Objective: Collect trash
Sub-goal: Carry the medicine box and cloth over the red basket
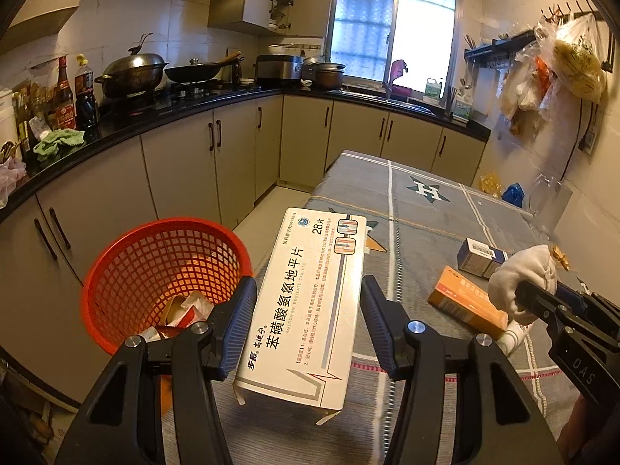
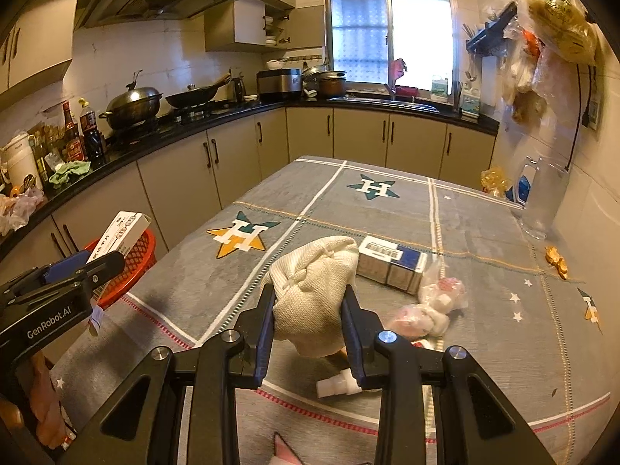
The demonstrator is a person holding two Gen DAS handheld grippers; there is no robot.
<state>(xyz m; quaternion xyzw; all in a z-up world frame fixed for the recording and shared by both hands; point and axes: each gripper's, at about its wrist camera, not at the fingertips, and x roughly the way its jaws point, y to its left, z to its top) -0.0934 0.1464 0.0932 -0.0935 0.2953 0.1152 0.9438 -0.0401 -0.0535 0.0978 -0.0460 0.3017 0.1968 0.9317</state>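
Fingers (image 1: 236,321) clamp pillbox (image 1: 306,306); right view shows pouch (image 2: 314,290)

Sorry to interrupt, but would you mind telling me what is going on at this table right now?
A person is clearing trash off the cloth-covered table, with a claw in each hand. The left claw is shut on a white medicine box, carried near the red basket, which already holds some scraps. The right claw is shut on a cream cloth pouch over the table. A blue-and-white box, an orange box, a small white bottle and some crumpled plastic wrap still lie on the table.
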